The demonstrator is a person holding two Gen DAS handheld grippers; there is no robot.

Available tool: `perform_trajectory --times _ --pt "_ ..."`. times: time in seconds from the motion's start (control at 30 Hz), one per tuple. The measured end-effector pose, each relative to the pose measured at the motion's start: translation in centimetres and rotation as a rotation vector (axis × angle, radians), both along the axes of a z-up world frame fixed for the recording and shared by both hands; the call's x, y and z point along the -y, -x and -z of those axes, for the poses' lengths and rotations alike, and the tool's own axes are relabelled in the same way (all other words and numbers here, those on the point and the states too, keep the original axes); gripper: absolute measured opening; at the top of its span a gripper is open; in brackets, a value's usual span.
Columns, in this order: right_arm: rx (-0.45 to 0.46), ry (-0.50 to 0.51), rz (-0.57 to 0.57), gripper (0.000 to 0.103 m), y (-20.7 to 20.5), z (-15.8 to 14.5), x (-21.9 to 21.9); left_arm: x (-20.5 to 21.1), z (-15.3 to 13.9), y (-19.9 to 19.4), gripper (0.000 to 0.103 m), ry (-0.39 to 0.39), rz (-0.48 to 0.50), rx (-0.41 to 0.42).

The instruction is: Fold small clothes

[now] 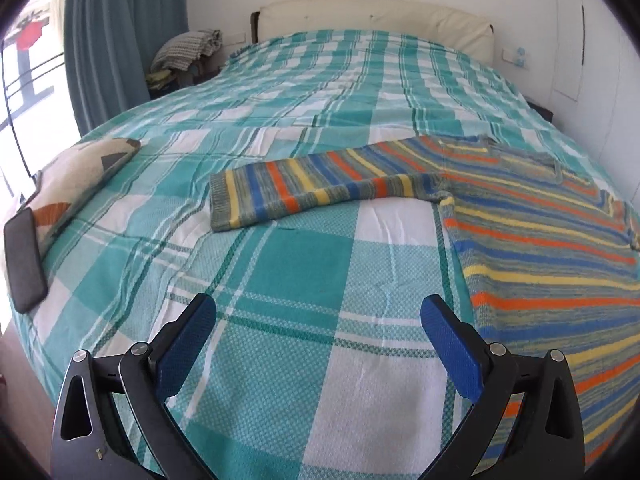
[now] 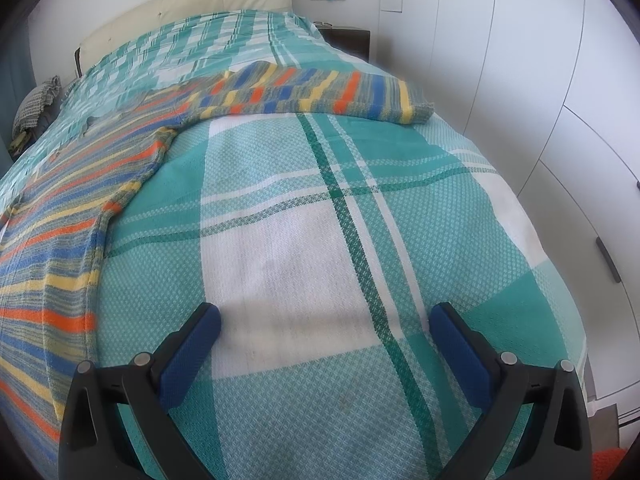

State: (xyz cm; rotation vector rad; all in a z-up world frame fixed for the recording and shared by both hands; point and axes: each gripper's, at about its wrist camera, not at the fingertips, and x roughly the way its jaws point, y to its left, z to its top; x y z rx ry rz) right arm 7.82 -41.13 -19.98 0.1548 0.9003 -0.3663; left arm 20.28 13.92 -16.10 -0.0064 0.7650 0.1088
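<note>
Lying spread flat on the bed point(image 1: 304, 280), the striped sweater point(image 1: 552, 240) is waiting for its first fold: its body is sitting at the right of the left wrist view, with one sleeve point(image 1: 320, 188) reaching out to the left across the checked cover. In the right wrist view the other sleeve point(image 2: 320, 92) is stretching to the far right. Neither sleeve is folded in yet, so the task looks to be at its start. The left gripper point(image 1: 318, 318) is hanging wide open over bare cover, holding nothing and angled downward; the right gripper point(image 2: 325, 322) is doing likewise, empty. The next move probably calls for each gripper to reach its own sleeve cuff, pinch it, and carry it inward over the body.
</note>
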Motion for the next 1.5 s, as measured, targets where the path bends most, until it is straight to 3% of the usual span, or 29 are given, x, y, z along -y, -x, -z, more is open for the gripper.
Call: perform_trajectory --times 0.07,0.17,0.2,0.27,0.3,0.47,1.5 --pt "0.000 0.005 0.000 0.103 0.0 0.0 0.0 -0.6 0.8 -2.7 0.102 0.008 0.021 -0.043" --pt "0.002 0.011 0.001 0.103 0.1 0.0 0.0 -1.8 4.5 -5.8 0.103 -0.072 -0.049 -0.175" --pt "0.002 0.011 0.001 0.103 0.1 -0.1 0.0 -2.5 5.8 -6.1 0.103 -0.028 -0.042 -0.191" --pt "0.004 0.010 0.000 0.103 0.0 0.0 0.0 -3.7 5.5 -4.9 0.103 0.061 -0.043 -0.117" --pt "0.004 0.012 0.000 0.103 0.0 0.0 0.0 -3.8 5.4 -4.6 0.103 0.070 -0.051 -0.107" --pt "0.004 0.014 0.000 0.103 0.0 0.0 -0.1 -3.3 5.5 -4.5 0.103 0.039 -0.057 -0.120" --pt "0.005 0.016 0.001 0.103 0.1 0.0 -0.3 -3.5 5.5 -4.6 0.103 0.047 -0.058 -0.121"
